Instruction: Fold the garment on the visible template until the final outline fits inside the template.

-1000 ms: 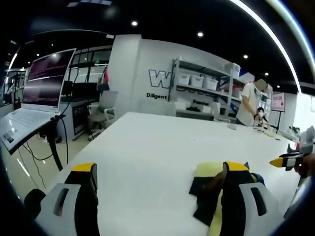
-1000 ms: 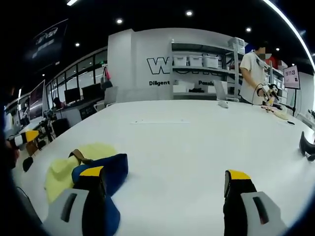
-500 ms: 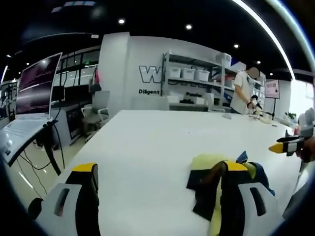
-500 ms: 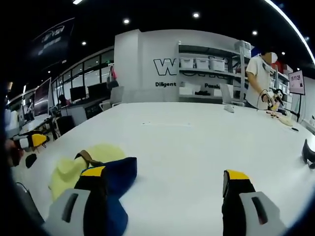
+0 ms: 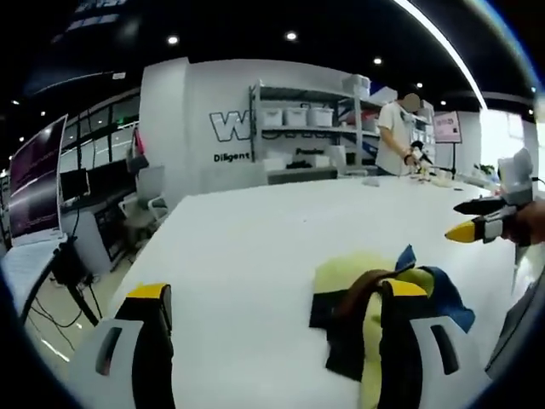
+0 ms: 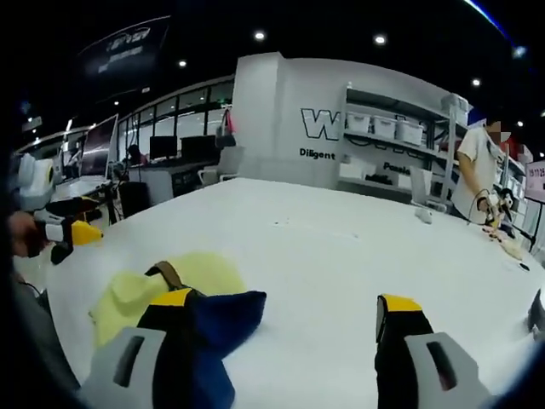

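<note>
Two grippers, left gripper point(image 5: 277, 319) and right gripper point(image 6: 285, 328), hang wide apart over the crumpled yellow, navy and black cloth garment point(image 5: 375, 294) on the white table point(image 5: 247, 247); soft, limp fabric, probably best pinched at an edge

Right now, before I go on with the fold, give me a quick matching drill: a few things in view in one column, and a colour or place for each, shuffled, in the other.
Things:
1. garment
2. table
3. person
4. monitor

Descriptions:
A. plain white, wide surface
B. standing at the far end by the shelves
C. yellow and dark blue, bunched near the gripper jaws
D. off the table's edge, screen lit

Pairs: 1-C, 2-A, 3-B, 4-D
</note>
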